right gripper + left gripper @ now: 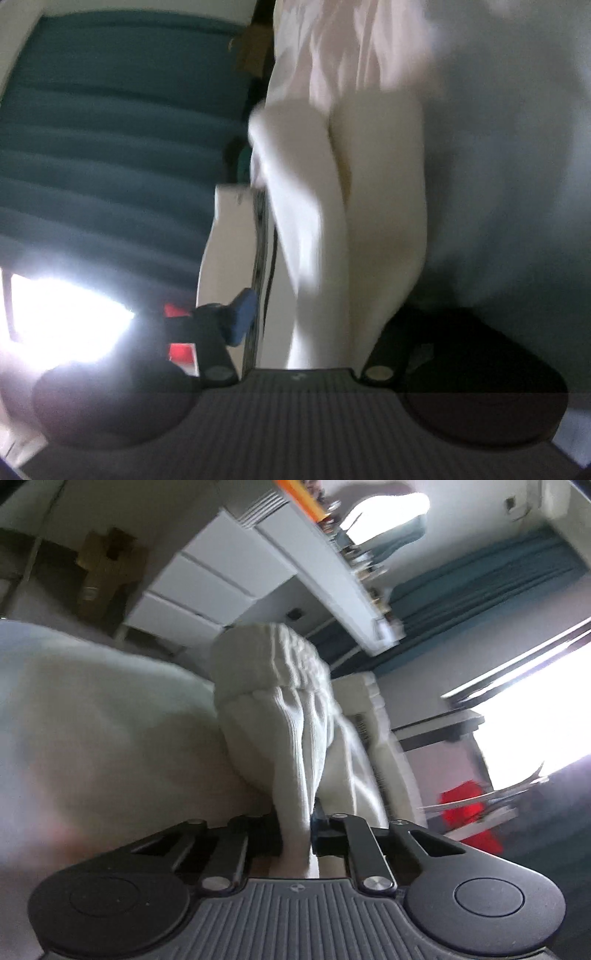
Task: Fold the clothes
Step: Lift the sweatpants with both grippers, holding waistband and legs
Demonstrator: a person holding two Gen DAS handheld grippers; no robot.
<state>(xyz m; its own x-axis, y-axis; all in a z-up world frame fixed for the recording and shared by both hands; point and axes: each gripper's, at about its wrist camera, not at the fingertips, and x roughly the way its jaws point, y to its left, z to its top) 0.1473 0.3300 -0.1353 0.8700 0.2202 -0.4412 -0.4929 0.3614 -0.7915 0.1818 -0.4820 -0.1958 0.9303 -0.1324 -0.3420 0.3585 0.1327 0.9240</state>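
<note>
Because folding needs the cloth (291,716) hanging free, left gripper (297,834) pinches it aloft; right gripper's (314,332) grip stays unclear behind blurred cloth.

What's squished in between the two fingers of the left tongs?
In the left wrist view, a bunched fold of the white knitted garment sits between the fingers of the left tongs, which are closed on it. Nothing else is in that gap.

A domestic room, probably a bedroom, is indicated by white drawers (207,587), a cluttered shelf (354,554), teal curtains (110,147), a bright window (535,716) and a cardboard box (107,572).
</note>
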